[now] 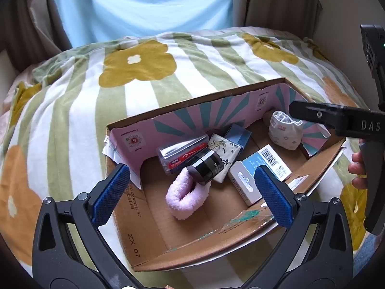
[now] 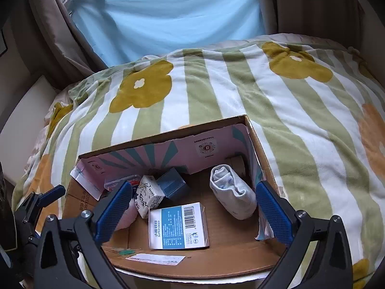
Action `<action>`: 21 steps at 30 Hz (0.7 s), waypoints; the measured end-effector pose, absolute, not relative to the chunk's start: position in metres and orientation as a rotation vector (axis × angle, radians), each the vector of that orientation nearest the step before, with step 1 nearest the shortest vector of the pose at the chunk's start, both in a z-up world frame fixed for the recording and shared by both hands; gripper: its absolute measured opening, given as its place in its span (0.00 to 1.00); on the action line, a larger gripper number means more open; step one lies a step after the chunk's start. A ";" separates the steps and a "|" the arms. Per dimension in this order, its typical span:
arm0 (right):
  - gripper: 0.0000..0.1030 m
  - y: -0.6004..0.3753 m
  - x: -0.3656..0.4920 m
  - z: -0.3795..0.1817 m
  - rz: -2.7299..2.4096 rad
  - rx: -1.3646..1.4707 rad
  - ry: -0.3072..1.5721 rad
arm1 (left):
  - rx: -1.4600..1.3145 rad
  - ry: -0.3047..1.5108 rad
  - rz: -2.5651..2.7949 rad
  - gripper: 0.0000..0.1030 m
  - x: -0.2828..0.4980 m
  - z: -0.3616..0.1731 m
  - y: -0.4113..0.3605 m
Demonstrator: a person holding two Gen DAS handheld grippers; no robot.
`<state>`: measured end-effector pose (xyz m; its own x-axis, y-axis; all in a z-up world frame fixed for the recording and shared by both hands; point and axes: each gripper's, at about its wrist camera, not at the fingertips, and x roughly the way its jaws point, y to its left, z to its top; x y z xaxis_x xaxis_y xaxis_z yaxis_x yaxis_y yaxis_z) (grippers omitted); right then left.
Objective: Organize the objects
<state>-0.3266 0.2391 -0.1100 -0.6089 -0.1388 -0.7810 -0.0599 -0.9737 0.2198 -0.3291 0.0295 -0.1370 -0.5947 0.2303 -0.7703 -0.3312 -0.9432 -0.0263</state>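
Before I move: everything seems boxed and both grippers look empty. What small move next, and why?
Probably lift both open grippers, left gripper and right gripper, up off the cardboard box: the rolled sock and white-blue carton already lie inside.

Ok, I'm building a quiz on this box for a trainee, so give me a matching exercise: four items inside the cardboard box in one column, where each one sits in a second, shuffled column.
Items
1. fluffy pink fabric loop
2. rolled white sock
3. white and blue barcoded carton
4. shiny black cylindrical jar

Places
A. far right corner of the cardboard box
B. lying flat, mid-floor
C. resting on the pink loop
D. near the left side, under the jar

Pairs: 1-D, 2-A, 3-B, 4-C
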 end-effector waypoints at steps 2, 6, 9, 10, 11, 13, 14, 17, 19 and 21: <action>0.99 0.237 -0.325 -0.112 -2.743 1.380 -0.331 | -1.211 0.147 2.548 1.00 -0.330 -0.139 0.032; 0.99 0.236 -0.319 -0.108 -2.762 1.366 -0.290 | -1.221 0.076 2.558 1.00 -0.330 -0.136 0.031; 0.99 0.236 -0.313 -0.103 -2.776 1.354 -0.264 | -1.204 0.041 2.580 1.00 -0.323 -0.126 0.024; 0.99 0.236 -0.312 -0.100 -2.773 1.350 -0.260 | -1.199 0.039 2.589 1.00 -0.320 -0.121 0.021; 0.99 0.235 -0.310 -0.097 -2.771 1.342 -0.252 | -1.192 0.038 2.598 1.00 -0.315 -0.114 0.017; 0.99 0.232 -0.304 -0.087 -2.781 1.318 -0.224 | -1.173 0.032 2.615 1.00 -0.307 -0.101 0.013; 0.99 0.230 -0.299 -0.081 -2.787 1.298 -0.210 | -1.162 0.032 2.629 1.00 -0.302 -0.092 0.011; 0.99 0.224 -0.286 -0.060 -2.809 1.244 -0.172 | -1.126 0.027 2.658 1.00 -0.287 -0.067 0.005; 0.99 0.220 -0.273 -0.044 -2.819 1.221 -0.155 | -1.090 0.042 2.698 1.00 -0.271 -0.047 0.002; 0.99 0.214 -0.252 -0.025 -2.827 1.179 -0.120 | -1.022 0.061 2.753 1.00 -0.246 -0.025 -0.001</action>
